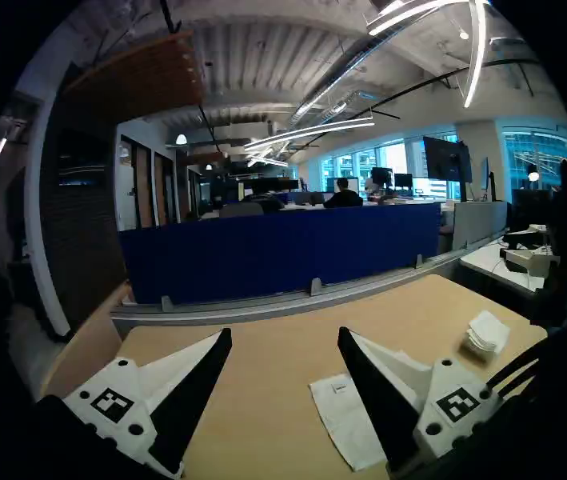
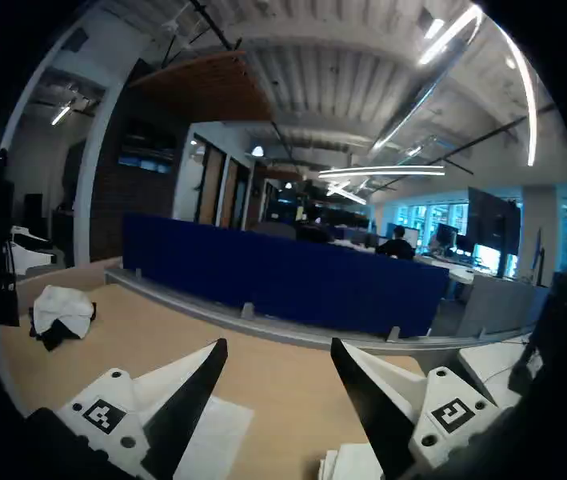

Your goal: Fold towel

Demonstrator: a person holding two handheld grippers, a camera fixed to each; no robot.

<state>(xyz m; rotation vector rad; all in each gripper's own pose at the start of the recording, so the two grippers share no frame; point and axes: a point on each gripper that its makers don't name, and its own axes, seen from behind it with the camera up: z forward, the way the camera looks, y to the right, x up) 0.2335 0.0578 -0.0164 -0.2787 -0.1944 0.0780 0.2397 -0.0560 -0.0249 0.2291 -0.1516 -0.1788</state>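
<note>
Left gripper (image 1: 283, 332): fingers spread wide with nothing between them, held over the wooden table (image 1: 275, 400) on the near side of the blue partition (image 1: 283, 252).

Right gripper (image 2: 277, 342): also wide apart and gripping nothing, over the table on the near side of the partition.

Towel (image 1: 343, 416): white, lying flat and unfolded on the table, well short of the partition.
- In the left gripper view it sits low, partly hidden behind that gripper's right-hand finger, with a small tag near its far edge.
- In the right gripper view the flat sheet shows under the left-hand finger.
- Both sets of fingers look to be above it rather than on it, but contact can't be confirmed from these angles.

Stack of folded towels (image 1: 487, 332): white, on the table, closer to the partition than the flat towel and off toward the partition's right end in the left gripper view. In the right gripper view the stack sits at the bottom edge, just beside the right-hand finger.

Crumpled white cloth (image 2: 63, 308): on the table toward the partition's left end in the right gripper view, near side. It lies over something dark, too small to identify.

Beyond the partition: a seated person (image 2: 399, 240) and a monitor (image 1: 447, 156).
</note>
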